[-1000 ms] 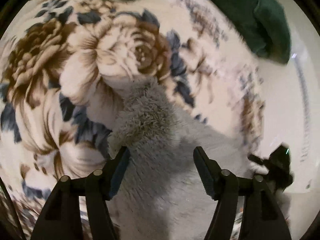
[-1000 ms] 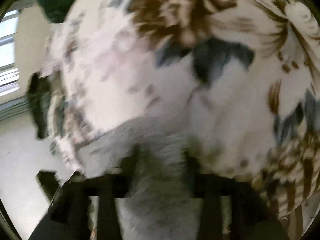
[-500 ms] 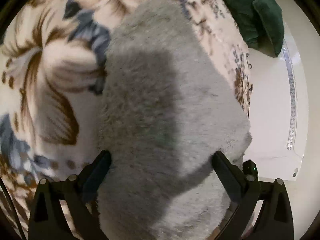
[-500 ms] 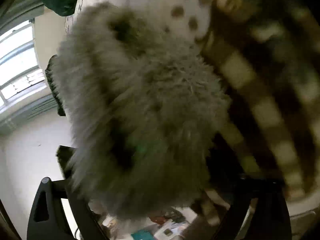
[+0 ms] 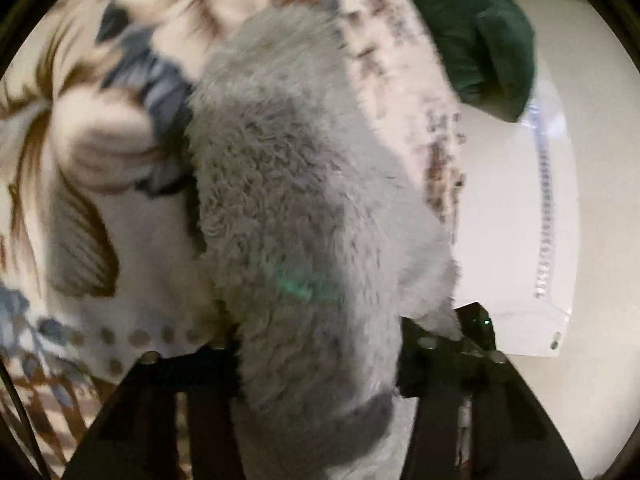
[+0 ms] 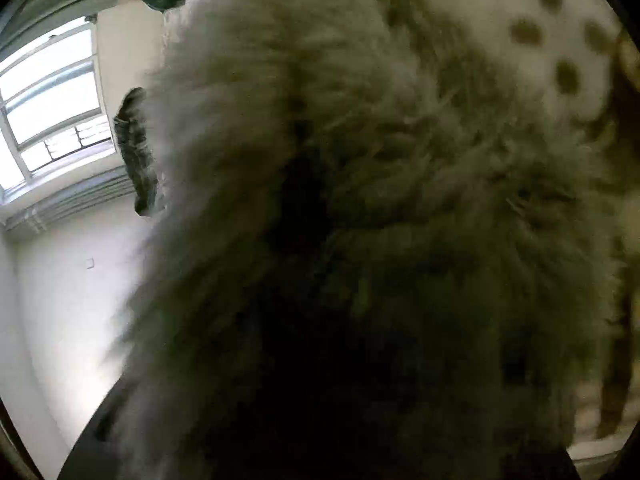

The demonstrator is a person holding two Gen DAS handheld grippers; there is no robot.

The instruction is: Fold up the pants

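Observation:
The fluffy grey pants [image 5: 296,208] lie along the flower-patterned blanket [image 5: 100,184] in the left wrist view. My left gripper [image 5: 320,356] has closed in on the near end of the pants, with the fleece filling the gap between its two fingers. In the right wrist view the pants [image 6: 380,220] press right up to the lens and fill most of the frame, dark and blurred. The right gripper's fingers are hidden behind the fleece; only a dark edge shows at the bottom left.
A dark green cloth [image 5: 480,32] lies at the far right end of the bed. Beyond the bed edge is a white wall with a white panel [image 5: 532,216]. The right wrist view shows a window [image 6: 48,112] and a dark garment [image 6: 136,152] hanging at the left.
My left fingers have narrowed from wide open onto the pants' near end. The pants have come much closer to the right camera and now cover its fingers.

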